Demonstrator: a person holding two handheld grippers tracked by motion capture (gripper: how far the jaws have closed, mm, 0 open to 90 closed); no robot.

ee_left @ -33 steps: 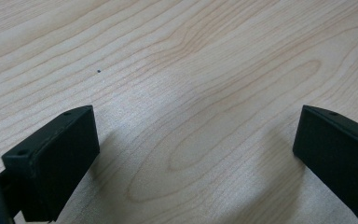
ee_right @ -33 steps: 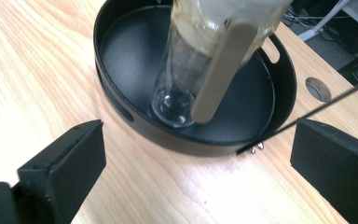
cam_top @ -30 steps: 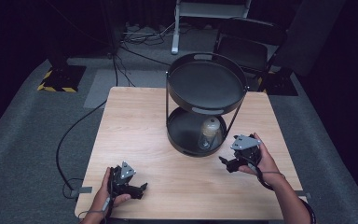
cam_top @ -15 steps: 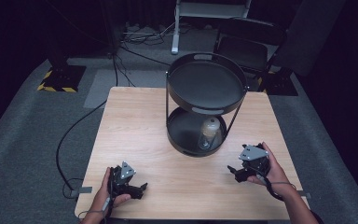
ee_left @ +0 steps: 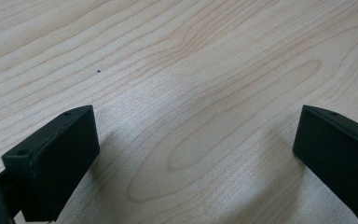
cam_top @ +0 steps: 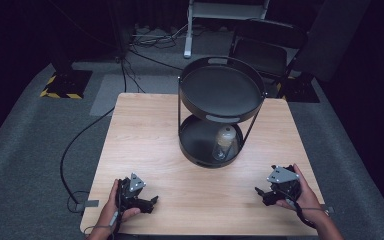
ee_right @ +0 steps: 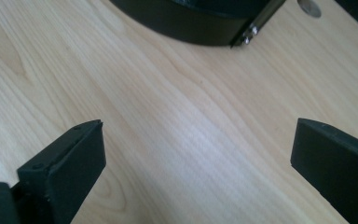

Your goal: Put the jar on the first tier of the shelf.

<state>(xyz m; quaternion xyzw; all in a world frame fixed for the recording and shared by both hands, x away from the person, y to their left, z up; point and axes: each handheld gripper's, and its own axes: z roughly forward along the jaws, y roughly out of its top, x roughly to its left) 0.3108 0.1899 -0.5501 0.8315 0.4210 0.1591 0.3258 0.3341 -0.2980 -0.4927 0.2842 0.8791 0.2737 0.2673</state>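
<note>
The left claw (cam_top: 147, 202) is lying spread on the worktop (cam_top: 145, 135), gripping nothing. A bottle (cam_top: 225, 142) is standing in the rack's (cam_top: 220, 90) lower tray. The right claw (cam_top: 262, 192) is resting spread, empty, near the rack.

A pale wood surface (cam_top: 145, 135) stands on grey carpet (cam_top: 30, 150) in a dark room. At 12 o'clock, a white stand (cam_top: 187, 30) and cables (cam_top: 150, 37); at 1, a black chair (cam_top: 267, 47); at 10, hazard tape (cam_top: 60, 94).
</note>
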